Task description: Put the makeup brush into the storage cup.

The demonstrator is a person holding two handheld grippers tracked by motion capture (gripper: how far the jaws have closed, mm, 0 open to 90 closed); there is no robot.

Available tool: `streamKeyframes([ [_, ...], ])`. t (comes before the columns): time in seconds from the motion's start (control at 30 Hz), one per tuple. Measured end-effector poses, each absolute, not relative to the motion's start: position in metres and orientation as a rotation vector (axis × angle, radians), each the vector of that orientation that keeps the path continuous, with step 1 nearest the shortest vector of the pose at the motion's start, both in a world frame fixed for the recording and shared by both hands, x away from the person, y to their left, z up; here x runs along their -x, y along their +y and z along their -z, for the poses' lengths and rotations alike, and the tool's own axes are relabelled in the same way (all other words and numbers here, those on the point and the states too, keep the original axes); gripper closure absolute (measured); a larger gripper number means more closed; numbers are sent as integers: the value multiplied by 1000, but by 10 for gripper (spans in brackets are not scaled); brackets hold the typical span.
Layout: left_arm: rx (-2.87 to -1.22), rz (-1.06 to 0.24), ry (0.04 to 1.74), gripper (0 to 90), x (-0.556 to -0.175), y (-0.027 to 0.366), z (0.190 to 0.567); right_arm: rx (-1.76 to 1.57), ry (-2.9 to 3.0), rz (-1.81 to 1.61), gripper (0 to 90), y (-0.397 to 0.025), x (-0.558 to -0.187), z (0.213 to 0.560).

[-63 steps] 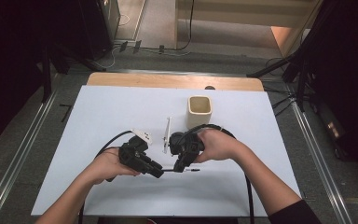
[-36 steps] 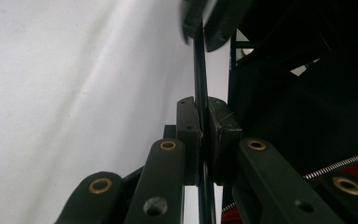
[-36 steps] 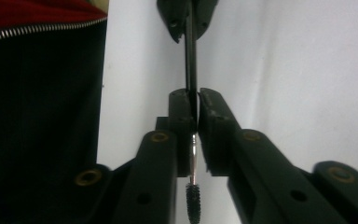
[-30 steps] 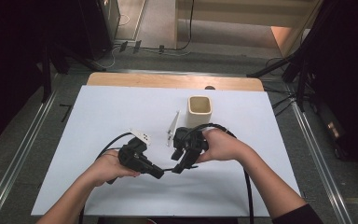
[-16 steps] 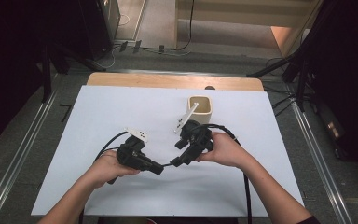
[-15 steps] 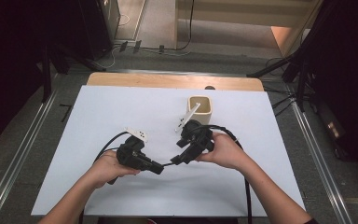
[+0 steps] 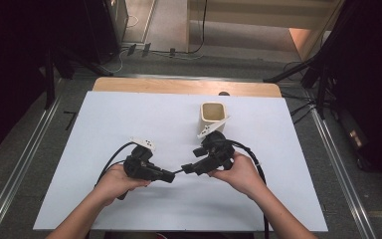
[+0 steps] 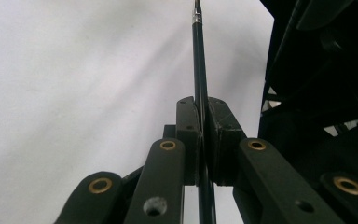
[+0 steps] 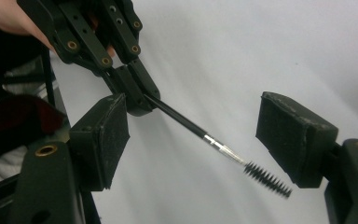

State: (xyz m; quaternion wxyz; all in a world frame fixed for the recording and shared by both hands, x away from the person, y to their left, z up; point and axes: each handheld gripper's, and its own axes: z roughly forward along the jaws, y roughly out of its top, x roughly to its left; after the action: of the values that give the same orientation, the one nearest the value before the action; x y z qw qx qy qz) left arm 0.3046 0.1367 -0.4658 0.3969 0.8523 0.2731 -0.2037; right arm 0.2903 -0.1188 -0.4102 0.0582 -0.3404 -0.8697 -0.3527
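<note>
My left gripper (image 7: 171,176) is clamped on a thin black brush (image 9: 223,149). Its bristle tip, seen from my right gripper view, sits between my right gripper's (image 9: 191,144) spread jaws. A cup (image 7: 214,115) stands nearby; bare table (image 7: 129,119) surrounds us.

Slim black brush (image 9: 200,132) with bristled tip, held level

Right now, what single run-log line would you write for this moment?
left gripper: shut on thin black-handled spoolie brush | right gripper: open, jaws either side of bristle end | square beige cup: upright on white table
</note>
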Motion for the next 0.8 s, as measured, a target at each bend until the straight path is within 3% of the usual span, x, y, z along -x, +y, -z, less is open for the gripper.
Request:
streamKeyframes([
  [0.8, -1962, 342, 822, 848, -284, 146, 470, 1240, -2522, 1349, 335, -139, -251, 430],
])
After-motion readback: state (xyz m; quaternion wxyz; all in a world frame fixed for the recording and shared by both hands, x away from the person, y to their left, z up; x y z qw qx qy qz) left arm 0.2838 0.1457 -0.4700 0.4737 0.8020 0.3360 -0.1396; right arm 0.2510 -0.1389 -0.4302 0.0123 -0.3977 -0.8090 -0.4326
